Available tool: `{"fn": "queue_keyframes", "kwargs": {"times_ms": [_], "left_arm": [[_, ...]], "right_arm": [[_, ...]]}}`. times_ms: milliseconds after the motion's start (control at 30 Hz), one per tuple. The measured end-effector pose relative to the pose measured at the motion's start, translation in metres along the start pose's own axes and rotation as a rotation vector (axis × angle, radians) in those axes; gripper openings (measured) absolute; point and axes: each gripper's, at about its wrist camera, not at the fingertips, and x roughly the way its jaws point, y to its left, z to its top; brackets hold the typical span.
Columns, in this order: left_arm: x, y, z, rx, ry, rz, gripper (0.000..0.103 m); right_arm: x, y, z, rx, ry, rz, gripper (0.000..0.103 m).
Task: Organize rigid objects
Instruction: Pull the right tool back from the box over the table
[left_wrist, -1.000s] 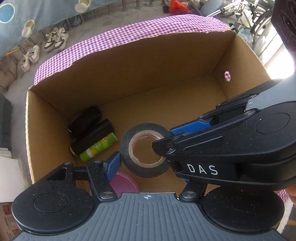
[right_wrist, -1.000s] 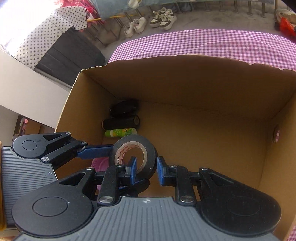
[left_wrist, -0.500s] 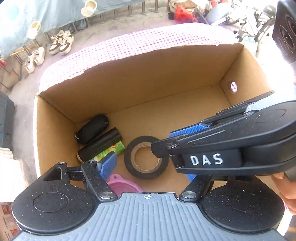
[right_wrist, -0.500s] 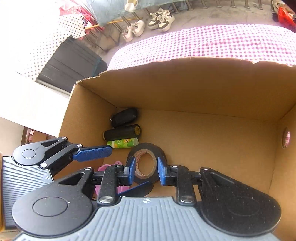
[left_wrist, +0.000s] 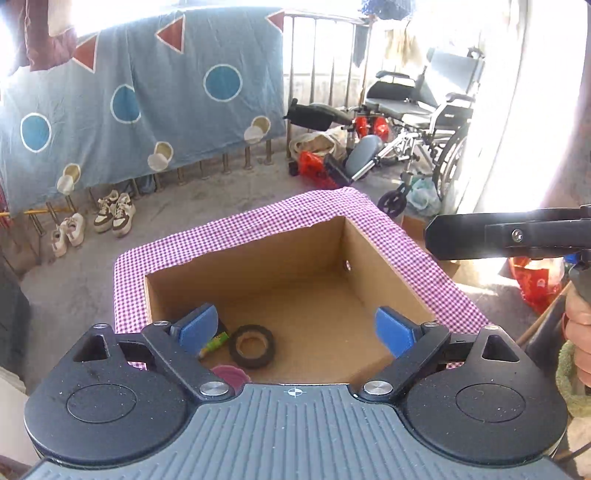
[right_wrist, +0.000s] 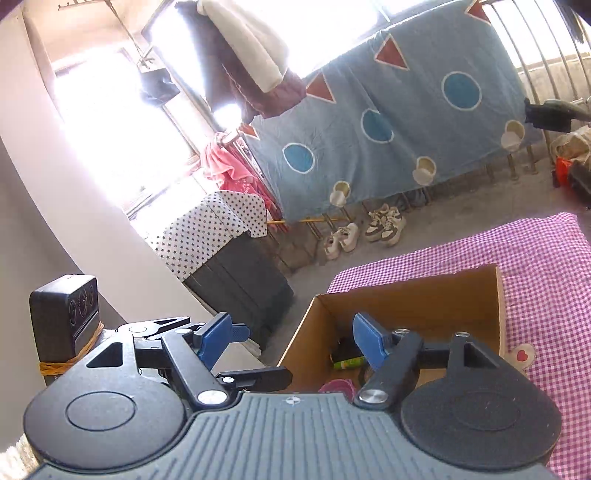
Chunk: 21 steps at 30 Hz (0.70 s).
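Note:
A black tape roll (left_wrist: 252, 346) lies flat on the floor of the open cardboard box (left_wrist: 258, 266), beside a green glue stick (left_wrist: 218, 339) and a pink lid (left_wrist: 231, 373). My left gripper (left_wrist: 295, 328) hangs above the box's near edge. Its jaws are opening and hold nothing. My right gripper (right_wrist: 293, 339) is raised over the box's (right_wrist: 424, 295) left corner, its jaws also opening and empty. The right wrist view shows the glue stick (right_wrist: 347, 363), a dark cylinder (right_wrist: 345, 349) and the pink lid (right_wrist: 338, 386). One finger mostly hides the tape there.
The box stands on a purple checked cloth (left_wrist: 424, 258). A black link of the right gripper (left_wrist: 509, 236) and a person's hand (left_wrist: 578, 332) are at the right. Shoes (left_wrist: 110, 214), a hung blue sheet (left_wrist: 147, 99) and a wheelchair (left_wrist: 424, 110) lie beyond.
The right gripper let go of the tape roll, which now lies on the box floor. Both grippers rose, pulled back out of the box and spread their jaws wider.

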Motion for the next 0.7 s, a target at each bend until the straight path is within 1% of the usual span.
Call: {"fn": "queue_keyframes", "kwargs": {"times_ms": [33, 100, 200, 300, 333, 467, 567, 633, 700], "left_arm": [[-0.003, -0.004, -0.007, -0.005, -0.008, -0.001, 0.101], [0.007, -0.008, -0.020, -0.028, 0.002, -0.008, 0.102], [0.012, -0.017, -0.050, -0.064, 0.048, -0.049, 0.102], [0.020, -0.022, -0.088, -0.124, 0.098, -0.125, 0.102], [0.021, -0.025, -0.099, -0.143, 0.095, -0.137, 0.102], [0.027, -0.037, -0.134, -0.196, 0.063, -0.126, 0.102], [0.031, -0.036, -0.145, -0.232, 0.058, -0.133, 0.102], [0.030, -0.035, -0.151, -0.257, 0.042, -0.149, 0.102], [0.029, -0.034, -0.152, -0.258, 0.026, -0.148, 0.102]], "right_arm": [[-0.011, 0.004, -0.007, -0.009, -0.016, -0.005, 0.083], [-0.035, 0.010, -0.028, -0.026, -0.043, -0.032, 0.095], [-0.055, 0.013, -0.063, -0.052, -0.055, -0.101, 0.103], [-0.062, 0.013, -0.095, -0.074, -0.028, -0.222, 0.103], [-0.063, 0.014, -0.106, -0.087, -0.007, -0.274, 0.103], [-0.056, 0.017, -0.140, -0.154, 0.089, -0.449, 0.103], [-0.050, 0.024, -0.165, -0.233, 0.127, -0.588, 0.103], [-0.046, 0.030, -0.177, -0.298, 0.133, -0.642, 0.103], [-0.046, 0.034, -0.186, -0.348, 0.130, -0.658, 0.103]]}}
